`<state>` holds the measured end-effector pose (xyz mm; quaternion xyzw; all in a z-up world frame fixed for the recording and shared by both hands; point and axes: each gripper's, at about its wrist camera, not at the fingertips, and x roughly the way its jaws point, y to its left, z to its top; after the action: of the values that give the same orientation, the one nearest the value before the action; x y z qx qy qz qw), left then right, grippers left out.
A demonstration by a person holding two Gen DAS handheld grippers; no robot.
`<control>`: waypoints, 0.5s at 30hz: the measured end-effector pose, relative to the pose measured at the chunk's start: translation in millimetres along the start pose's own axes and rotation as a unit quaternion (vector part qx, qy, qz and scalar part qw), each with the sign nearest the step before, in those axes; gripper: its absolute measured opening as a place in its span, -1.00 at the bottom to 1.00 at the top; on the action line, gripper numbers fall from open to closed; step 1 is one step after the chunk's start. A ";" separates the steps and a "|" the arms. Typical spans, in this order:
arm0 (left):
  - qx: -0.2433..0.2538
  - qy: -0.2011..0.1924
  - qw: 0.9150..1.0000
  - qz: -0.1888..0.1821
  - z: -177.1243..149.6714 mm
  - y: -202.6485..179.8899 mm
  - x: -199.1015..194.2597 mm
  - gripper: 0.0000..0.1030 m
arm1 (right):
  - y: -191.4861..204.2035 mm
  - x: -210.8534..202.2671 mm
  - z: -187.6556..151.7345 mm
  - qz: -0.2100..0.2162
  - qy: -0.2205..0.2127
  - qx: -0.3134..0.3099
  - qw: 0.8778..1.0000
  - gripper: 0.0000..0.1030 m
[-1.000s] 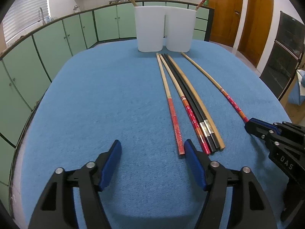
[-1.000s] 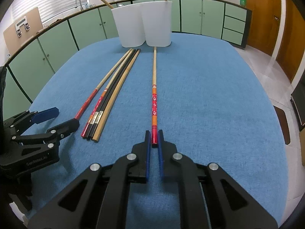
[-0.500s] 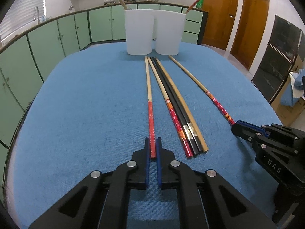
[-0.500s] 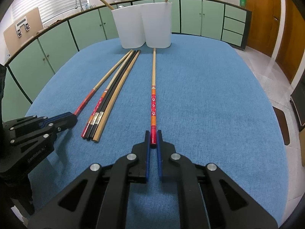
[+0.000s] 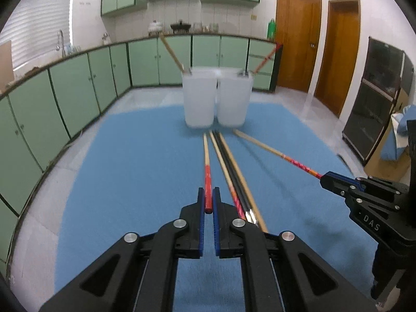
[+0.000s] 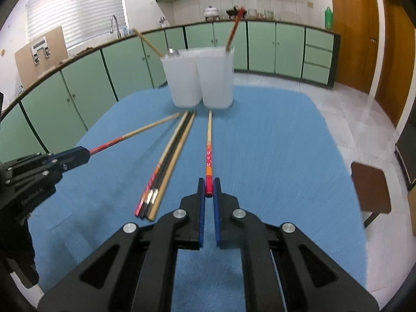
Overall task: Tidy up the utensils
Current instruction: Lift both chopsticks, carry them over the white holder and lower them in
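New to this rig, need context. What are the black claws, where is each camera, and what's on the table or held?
No robot arm here: a person holds a hand-held gripper in each hand, each with a fisheye camera looking along its fingers. The left view shows the left hand-held gripper shut on a red-ended chopstick. The right view shows the right hand-held gripper shut on a flower-patterned chopstick. Each gripper also shows at the edge of the other's view. A bundle of four chopsticks lies on the blue tablecloth. Behind stand two white cups, each holding one chopstick.
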<state>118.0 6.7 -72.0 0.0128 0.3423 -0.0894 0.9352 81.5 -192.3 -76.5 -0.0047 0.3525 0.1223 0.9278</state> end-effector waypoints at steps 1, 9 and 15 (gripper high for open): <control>-0.001 -0.009 1.000 0.000 5.0 0.9 -5.2 -0.89 | -0.5 -4.3 4.2 0.000 -0.006 -0.001 1.000 -0.91; 0.005 -0.068 0.998 -0.008 49.5 9.6 -34.6 -0.89 | -7.5 -38.4 53.6 0.017 -0.060 -0.002 0.998 -0.91; 0.011 -0.097 0.995 -0.012 79.2 11.9 -42.8 -0.89 | -13.0 -55.9 93.0 0.036 -0.085 -0.009 0.996 -0.91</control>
<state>138.6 18.5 15.7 0.0098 0.2489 -0.1055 0.9627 104.9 -208.6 29.0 0.0101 0.2711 0.1587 0.9493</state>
